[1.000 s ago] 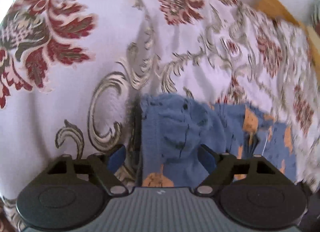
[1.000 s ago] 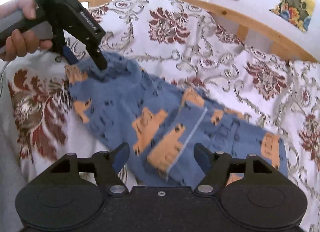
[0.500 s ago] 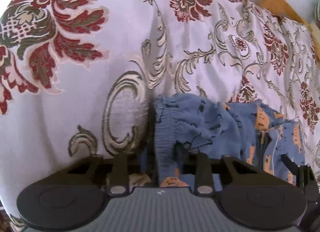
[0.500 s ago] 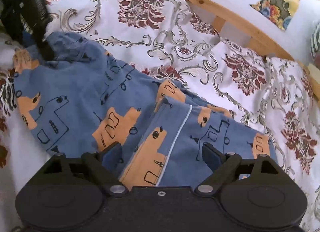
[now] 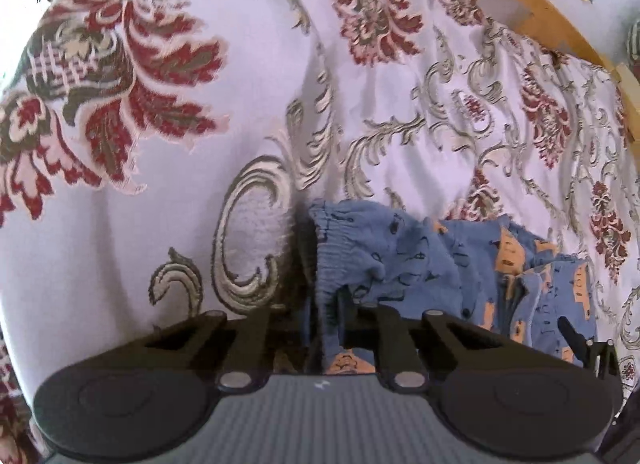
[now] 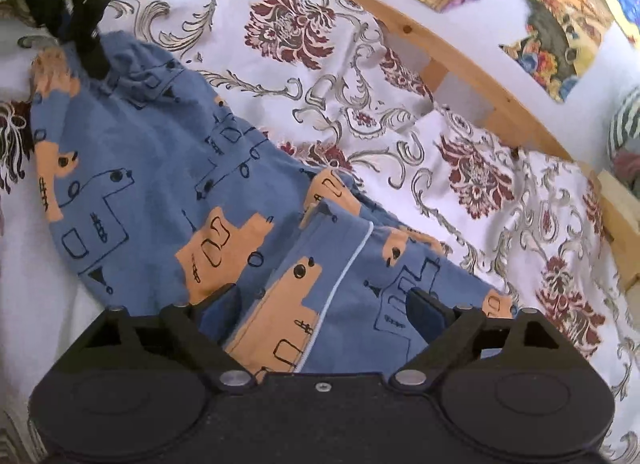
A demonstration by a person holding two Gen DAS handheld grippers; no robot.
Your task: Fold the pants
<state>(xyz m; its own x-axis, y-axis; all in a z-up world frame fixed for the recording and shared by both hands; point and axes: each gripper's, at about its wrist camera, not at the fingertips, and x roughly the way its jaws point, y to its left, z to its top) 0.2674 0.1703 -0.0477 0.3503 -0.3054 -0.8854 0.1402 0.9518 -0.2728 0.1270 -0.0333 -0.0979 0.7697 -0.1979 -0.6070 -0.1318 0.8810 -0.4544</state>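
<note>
Blue pants [image 6: 152, 183] with orange truck prints lie across the flowered bedspread, the legs doubled over near me with a white-piped edge on top. In the left wrist view the elastic waistband [image 5: 340, 248] bunches up between the jaws of my left gripper [image 5: 328, 304], which is shut on it. The right wrist view shows that same left gripper [image 6: 90, 55] pinching the far left corner of the pants. My right gripper [image 6: 324, 304] is open and sits low over the folded leg fabric, one finger on each side of the piped edge.
The white bedspread [image 5: 200, 203] with red flowers and grey scrolls covers the whole bed. A wooden bed rail [image 6: 472, 75] runs along the far side. Colourful pictures [image 6: 552, 3] hang on the wall behind it. A striped object [image 6: 624, 123] sits at the right edge.
My left gripper went from open to shut on the waistband and has lifted it slightly. My right gripper has come closer and lower onto the folded legs, staying open.
</note>
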